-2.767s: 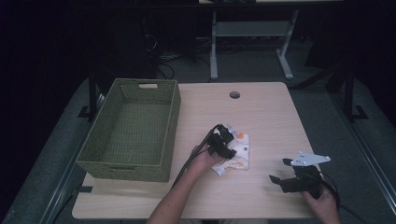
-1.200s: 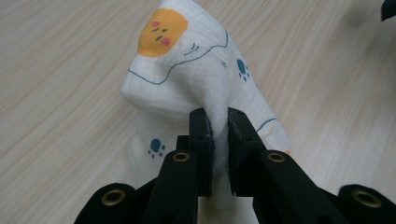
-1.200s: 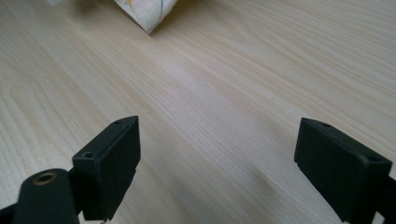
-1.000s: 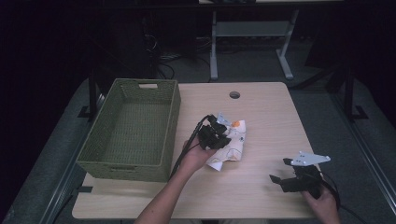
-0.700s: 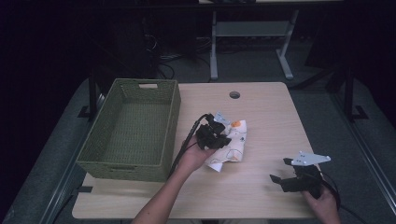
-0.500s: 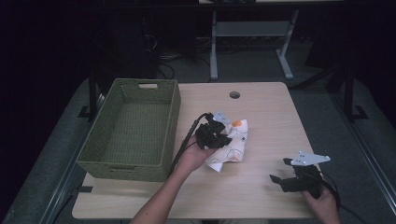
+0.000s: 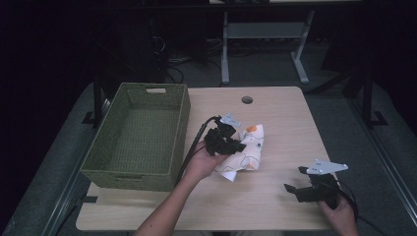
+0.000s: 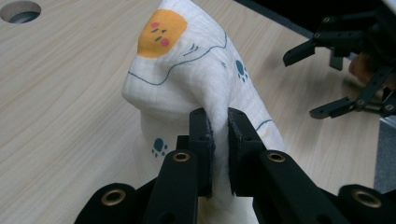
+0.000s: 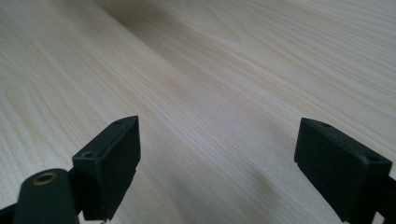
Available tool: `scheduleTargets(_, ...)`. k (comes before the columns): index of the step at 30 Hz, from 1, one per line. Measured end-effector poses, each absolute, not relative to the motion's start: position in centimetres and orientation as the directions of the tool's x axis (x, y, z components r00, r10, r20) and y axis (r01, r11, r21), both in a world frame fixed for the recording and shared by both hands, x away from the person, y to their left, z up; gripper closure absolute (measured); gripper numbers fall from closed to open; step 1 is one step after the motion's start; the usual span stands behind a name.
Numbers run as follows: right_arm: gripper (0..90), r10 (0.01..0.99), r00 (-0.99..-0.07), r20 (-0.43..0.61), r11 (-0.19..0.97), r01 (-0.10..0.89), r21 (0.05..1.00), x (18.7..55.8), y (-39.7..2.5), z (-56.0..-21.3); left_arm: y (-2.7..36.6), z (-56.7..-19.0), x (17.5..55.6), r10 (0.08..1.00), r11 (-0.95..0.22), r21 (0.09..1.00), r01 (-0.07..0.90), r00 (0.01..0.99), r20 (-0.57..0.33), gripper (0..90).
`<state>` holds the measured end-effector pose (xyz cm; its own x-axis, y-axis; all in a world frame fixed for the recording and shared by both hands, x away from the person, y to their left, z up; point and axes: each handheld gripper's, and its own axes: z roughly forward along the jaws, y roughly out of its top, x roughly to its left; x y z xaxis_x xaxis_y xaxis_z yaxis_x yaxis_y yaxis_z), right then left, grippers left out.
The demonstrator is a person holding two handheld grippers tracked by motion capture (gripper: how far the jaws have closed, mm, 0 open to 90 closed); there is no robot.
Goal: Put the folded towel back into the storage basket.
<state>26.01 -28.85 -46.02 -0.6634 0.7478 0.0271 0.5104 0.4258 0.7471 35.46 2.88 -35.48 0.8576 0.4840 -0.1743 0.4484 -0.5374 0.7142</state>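
A white cloth [image 7: 246,153] printed with paw marks and an orange face hangs bunched above the middle of the wooden table [image 7: 275,108]. My left gripper [image 7: 237,145] is shut on a fold of it; in the left gripper view the two jaws pinch the white cloth [image 8: 196,79] between their pads, and the fabric rises in a peak above my left gripper [image 8: 218,133]. My right gripper [image 7: 294,181] rests low near the table's front right corner. In the right gripper view my right gripper [image 9: 219,158] stands wide open over bare wood.
A green woven basket [image 7: 105,152] with nothing in it stands along the table's left side. A round cable hole [image 7: 247,100] sits near the far edge. Bare wood lies between the cloth and the right gripper. The floor around is dark.
My left gripper has lifted the cloth and carried it slightly up and left from where it lay flat. The right gripper has stayed in place.
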Motion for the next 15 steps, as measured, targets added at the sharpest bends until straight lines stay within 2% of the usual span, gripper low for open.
scheduleTargets(15, 14.1, 0.749, -0.662, 0.025, 0.427, 0.511, 0.746, 26.0, -28.8, -46.0, 5.1, -33.7, 35.9, 0.451, -0.446, 0.736, 0.509, 0.838, -0.306, 82.3)
